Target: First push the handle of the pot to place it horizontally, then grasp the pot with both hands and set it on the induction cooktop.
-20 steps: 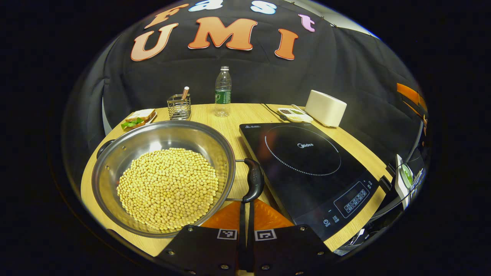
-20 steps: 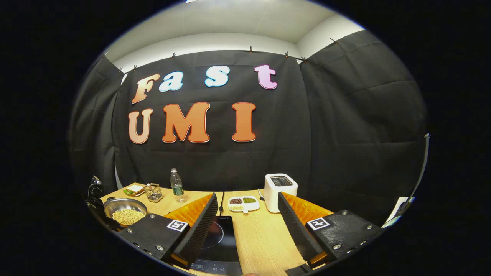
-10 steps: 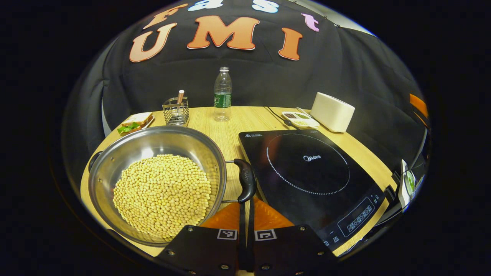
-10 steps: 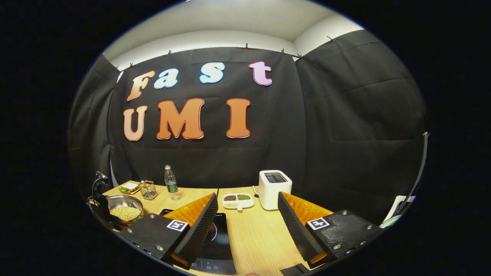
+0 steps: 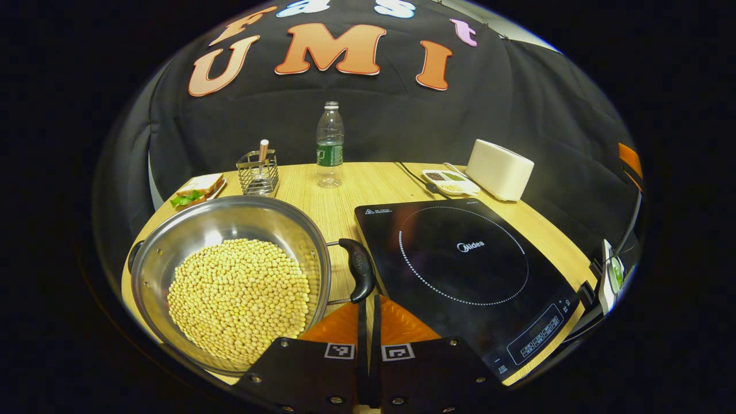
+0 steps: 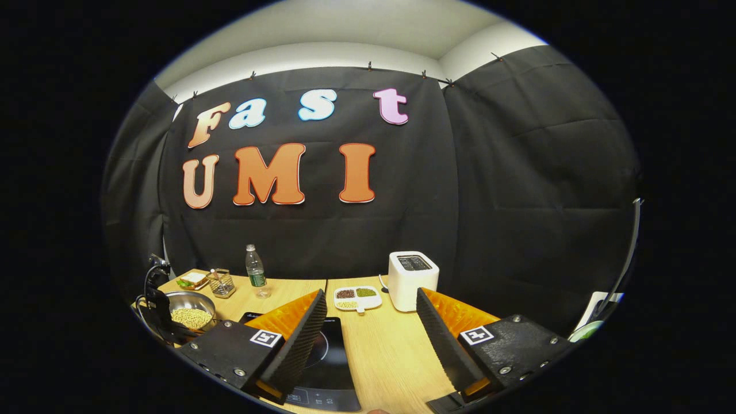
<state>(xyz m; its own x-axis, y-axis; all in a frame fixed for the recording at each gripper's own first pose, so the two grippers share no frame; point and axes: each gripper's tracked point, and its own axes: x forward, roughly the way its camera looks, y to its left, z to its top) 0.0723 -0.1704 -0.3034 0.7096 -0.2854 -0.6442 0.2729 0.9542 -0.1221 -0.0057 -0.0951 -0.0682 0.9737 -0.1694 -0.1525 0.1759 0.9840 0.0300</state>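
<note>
A steel pot (image 5: 190,230) full of yellow beans (image 5: 238,296) sits on the wooden table, left of the black induction cooktop (image 5: 460,270). Its black right handle (image 5: 359,277) points toward the cooktop; a second handle (image 5: 133,257) peeks out at the pot's far left. My left gripper (image 5: 368,302) is shut, its tips just below and touching the right handle's near end. My right gripper (image 6: 371,316) hangs open above the table's front right, over the cooktop (image 6: 325,368), far from the pot (image 6: 190,310). The left gripper (image 6: 158,307) shows beside that pot.
Along the back of the table stand a plastic bottle (image 5: 329,146), a wire holder (image 5: 257,171), a sandwich plate (image 5: 195,190), a white toaster (image 5: 499,169) and a divided dish of grains (image 5: 450,181). A cable (image 5: 414,175) runs to the cooktop.
My left gripper has kept pushing the handle; the pot has turned and the handle has swung up and left in the view. The right gripper has drifted slightly, still open.
</note>
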